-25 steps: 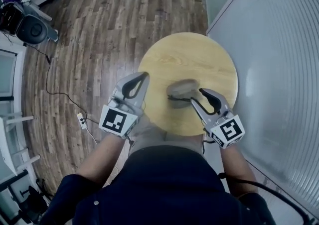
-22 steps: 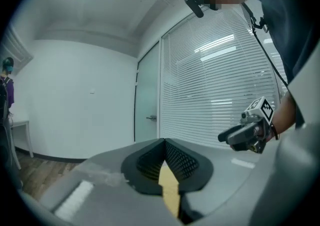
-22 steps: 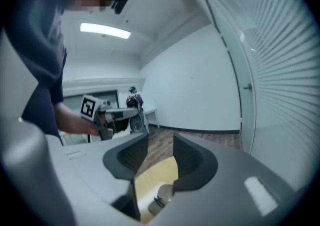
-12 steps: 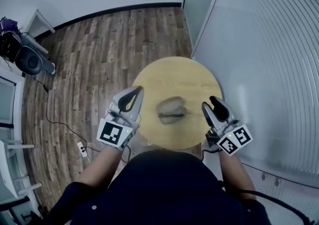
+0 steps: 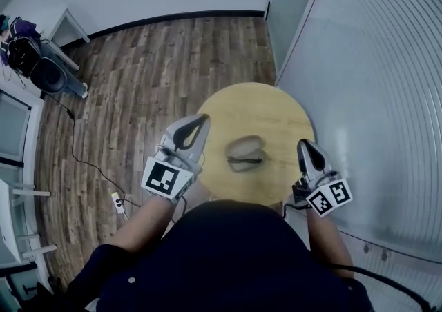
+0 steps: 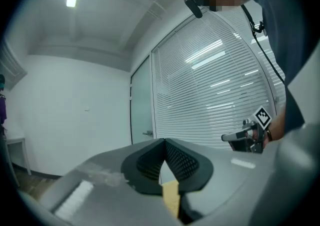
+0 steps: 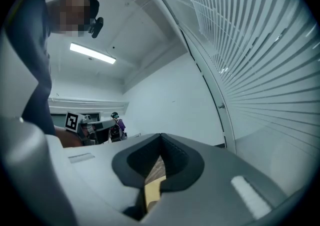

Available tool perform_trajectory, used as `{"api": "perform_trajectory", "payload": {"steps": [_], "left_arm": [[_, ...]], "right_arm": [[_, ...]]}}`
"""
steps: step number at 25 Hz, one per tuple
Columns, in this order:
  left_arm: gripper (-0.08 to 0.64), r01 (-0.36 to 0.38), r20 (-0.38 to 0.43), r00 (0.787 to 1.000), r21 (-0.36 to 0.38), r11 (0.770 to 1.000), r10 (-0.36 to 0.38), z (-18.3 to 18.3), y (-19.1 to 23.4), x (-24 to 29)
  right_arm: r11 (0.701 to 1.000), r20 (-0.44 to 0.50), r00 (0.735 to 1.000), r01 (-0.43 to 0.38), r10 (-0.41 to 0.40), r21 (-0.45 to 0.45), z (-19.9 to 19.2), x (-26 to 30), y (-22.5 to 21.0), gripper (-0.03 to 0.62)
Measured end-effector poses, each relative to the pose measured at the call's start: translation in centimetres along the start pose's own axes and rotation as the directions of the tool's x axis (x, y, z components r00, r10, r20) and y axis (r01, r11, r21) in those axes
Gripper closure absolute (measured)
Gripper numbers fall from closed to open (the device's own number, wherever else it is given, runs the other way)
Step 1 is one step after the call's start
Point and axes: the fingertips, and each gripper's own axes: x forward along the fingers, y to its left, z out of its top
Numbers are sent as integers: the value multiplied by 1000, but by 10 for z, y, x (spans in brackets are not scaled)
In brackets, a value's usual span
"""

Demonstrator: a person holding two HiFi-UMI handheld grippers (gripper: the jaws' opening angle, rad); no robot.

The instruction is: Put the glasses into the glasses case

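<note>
2 claws [image 5: 196, 125] [image 5: 309, 149], 1 case [image 5: 246, 145], 1 tbl [image 5: 276, 107]

We read no words or numbers; the left hand-held gripper [image 5: 200, 119] and right hand-held gripper [image 5: 306, 143] seemingly bear only square markers [image 5: 166, 178].

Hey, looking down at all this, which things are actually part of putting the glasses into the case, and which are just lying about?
For the job:
- glasses case
- glasses, lying at the case's near edge
- round table under them
- left gripper and right gripper, both shut and empty

Just lying about:
- power strip
- white table
- door
</note>
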Motion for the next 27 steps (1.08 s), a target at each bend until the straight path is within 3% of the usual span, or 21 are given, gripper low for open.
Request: {"api": "perform_trajectory", "payload": {"steps": [5,13,20,22,27], "left_arm": [[560,6,-27,1000,11,1000,-6,-7,1,-2],[560,-8,-13,1000,7,1000,8,-9,6,-4],[560,3,-27,1000,18,1000,-3,-42,18,-9],[560,-23,-51,998,-7,1000,23,-54,18,-15],[560,-109,-209,975,-134,985,79,-77,-9,-68]], "right_arm": [[999,-1,999,39,-39,38,-19,-1,-11,584],[998,-3,999,35,-35,52,-26,1,-15,583],[998,-12,1000,7,-7,57,-59,18,-9,583],[997,-28,999,-18,21,81,-70,19,-7,583],[985,-124,990,-42,64,168,-78,-23,20,583]]}}
